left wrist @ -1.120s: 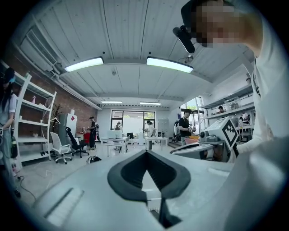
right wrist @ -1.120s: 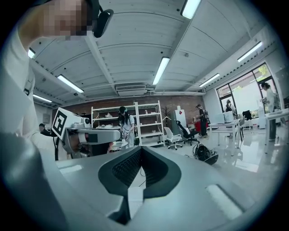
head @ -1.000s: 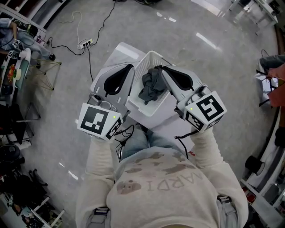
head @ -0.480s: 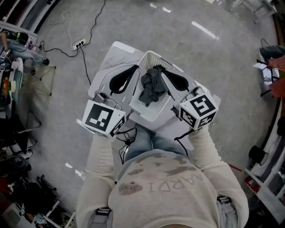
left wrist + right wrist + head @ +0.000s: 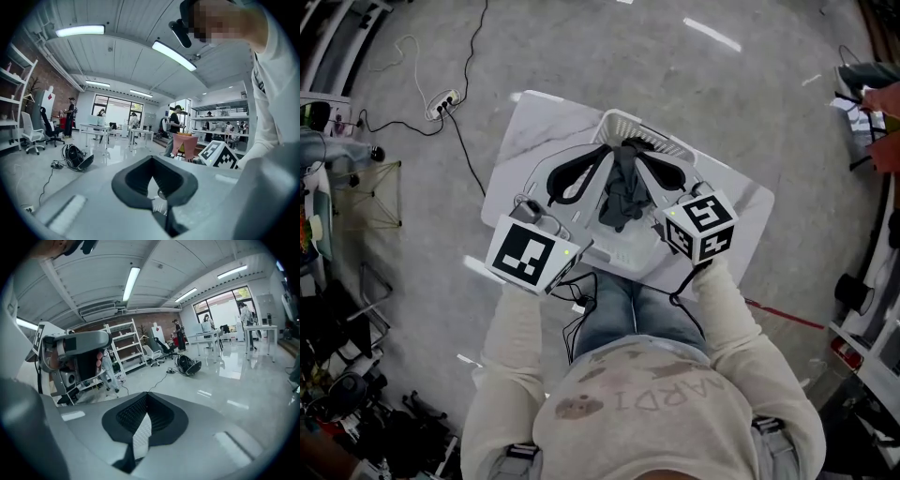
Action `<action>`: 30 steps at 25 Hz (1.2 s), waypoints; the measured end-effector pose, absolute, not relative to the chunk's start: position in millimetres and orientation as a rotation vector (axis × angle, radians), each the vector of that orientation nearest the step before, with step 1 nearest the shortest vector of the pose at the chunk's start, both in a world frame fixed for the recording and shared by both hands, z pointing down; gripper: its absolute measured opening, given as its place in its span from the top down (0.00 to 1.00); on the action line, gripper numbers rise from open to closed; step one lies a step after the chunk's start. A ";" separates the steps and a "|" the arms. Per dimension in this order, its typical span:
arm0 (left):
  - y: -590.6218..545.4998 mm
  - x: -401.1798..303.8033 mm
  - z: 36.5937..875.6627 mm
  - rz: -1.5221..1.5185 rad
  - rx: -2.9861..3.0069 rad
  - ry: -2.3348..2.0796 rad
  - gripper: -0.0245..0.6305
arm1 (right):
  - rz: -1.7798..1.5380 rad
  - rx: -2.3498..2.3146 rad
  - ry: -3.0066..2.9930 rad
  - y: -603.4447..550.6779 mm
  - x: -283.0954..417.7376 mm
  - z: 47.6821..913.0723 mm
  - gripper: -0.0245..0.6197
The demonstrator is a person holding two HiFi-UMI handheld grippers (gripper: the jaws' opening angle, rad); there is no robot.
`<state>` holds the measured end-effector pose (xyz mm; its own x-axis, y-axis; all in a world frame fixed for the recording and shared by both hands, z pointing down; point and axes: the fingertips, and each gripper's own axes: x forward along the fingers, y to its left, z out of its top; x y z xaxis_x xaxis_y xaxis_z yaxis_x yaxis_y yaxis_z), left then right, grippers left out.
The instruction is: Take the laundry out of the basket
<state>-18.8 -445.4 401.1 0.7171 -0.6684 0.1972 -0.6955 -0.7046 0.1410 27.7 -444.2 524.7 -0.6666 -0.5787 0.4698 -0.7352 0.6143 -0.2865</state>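
A white mesh basket stands on a white table. A crumpled dark grey garment lies in it. My left gripper reaches over the basket's left wall, its jaws together and nothing between them. My right gripper comes in from the right just beside the garment, also shut and empty. In the left gripper view the left gripper shows closed black pads with white mesh behind them. The right gripper view shows the right gripper the same way.
A power strip with cables lies on the floor to the upper left of the table. A wire stand and cluttered shelving sit at the left edge. People stand by desks far off in the left gripper view.
Both grippers have dropped and closed in on the basket from either side, tips now near each other over it. The garment has stayed in the basket.
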 end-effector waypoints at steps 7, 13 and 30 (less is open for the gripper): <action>-458.8 -13.3 449.6 0.215 2.770 -0.917 0.96 | 0.761 1.126 -2.329 -446.4 27.1 603.5 0.92; -464.5 -1.6 490.5 0.215 2.770 -0.799 0.96 | 0.835 1.156 -2.186 -444.0 35.5 666.6 0.92; -466.1 1.8 539.4 0.218 2.770 -0.647 0.96 | 0.785 1.157 -1.806 -444.3 48.5 757.9 0.58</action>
<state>1.8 -466.1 539.4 0.8880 -0.4093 0.2096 -0.4527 -0.8581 0.2424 48.5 -444.3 757.9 -0.2297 -0.4030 0.8859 -0.9225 0.3802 -0.0662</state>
